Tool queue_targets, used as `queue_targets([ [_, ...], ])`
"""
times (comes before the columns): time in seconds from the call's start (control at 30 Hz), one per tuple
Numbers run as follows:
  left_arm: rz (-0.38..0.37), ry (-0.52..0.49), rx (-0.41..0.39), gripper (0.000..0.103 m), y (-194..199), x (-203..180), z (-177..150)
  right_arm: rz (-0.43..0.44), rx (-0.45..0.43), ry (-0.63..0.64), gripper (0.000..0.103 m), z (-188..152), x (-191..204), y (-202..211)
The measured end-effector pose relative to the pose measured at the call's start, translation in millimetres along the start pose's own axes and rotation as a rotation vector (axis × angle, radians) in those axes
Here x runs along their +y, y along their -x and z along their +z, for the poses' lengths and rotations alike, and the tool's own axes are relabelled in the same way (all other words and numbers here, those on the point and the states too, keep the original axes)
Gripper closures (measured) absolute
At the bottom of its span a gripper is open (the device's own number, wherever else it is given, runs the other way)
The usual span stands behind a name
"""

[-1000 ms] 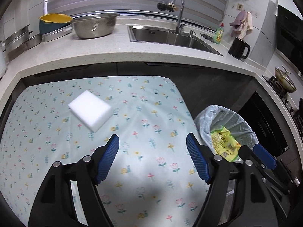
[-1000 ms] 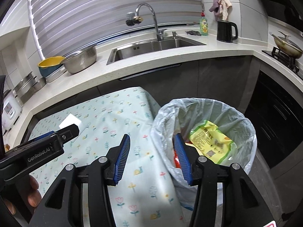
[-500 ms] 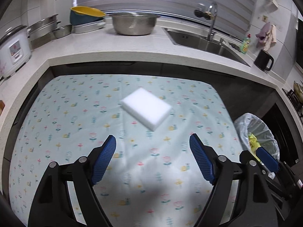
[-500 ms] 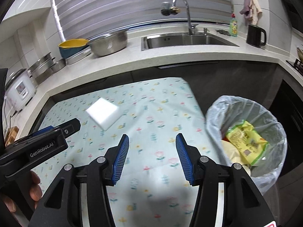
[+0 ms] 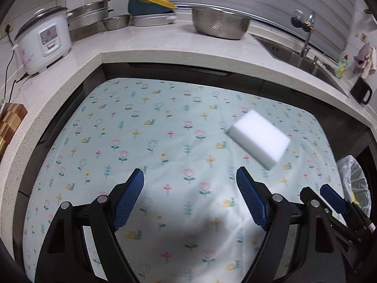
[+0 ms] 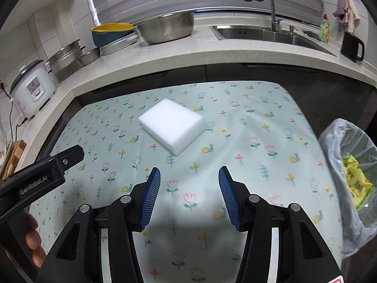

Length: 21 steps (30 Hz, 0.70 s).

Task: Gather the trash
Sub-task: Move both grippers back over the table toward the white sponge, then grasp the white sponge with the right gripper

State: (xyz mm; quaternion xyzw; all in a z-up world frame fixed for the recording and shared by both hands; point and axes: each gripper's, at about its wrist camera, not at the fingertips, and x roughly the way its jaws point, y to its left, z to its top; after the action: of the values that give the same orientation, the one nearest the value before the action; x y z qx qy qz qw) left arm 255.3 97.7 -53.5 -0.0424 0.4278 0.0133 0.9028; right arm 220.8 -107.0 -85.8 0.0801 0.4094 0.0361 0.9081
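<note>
Both the left gripper (image 5: 189, 197) and right gripper (image 6: 189, 194) are built of black angular links, joined by silver round pivot screws. Blue ribbed pads (image 6: 150, 197) are fitted on the inner finger faces. White "GenRobot.AI" lettering is printed on the left gripper's black body.

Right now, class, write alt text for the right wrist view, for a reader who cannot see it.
A white sponge lies on a floral tablecloth, just ahead of the right gripper, whose jaws are open and empty. A lined bin holding a yellow packet stands at the right; the left gripper shows at the left.
</note>
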Motion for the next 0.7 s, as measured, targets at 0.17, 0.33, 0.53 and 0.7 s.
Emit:
queue_targets([
  [0.17,0.014,0.014,0.015,0.026,-15,15,5,0.004,0.015,0.017,0.053,10,17,-32],
  [0.33,0.014,0.018,0.021,0.026,-28,21,9,0.002,0.021,0.014,0.053,18,24,-56],
  [0.53,0.011,0.005,0.023,0.026,-37,16,12,-0.008,0.025,0.006,0.058,24,21,-73],
  [0.7,0.007,-0.014,0.029,0.026,-45,6,12,-0.014,0.025,0.016,0.076,24,19,-79],
])
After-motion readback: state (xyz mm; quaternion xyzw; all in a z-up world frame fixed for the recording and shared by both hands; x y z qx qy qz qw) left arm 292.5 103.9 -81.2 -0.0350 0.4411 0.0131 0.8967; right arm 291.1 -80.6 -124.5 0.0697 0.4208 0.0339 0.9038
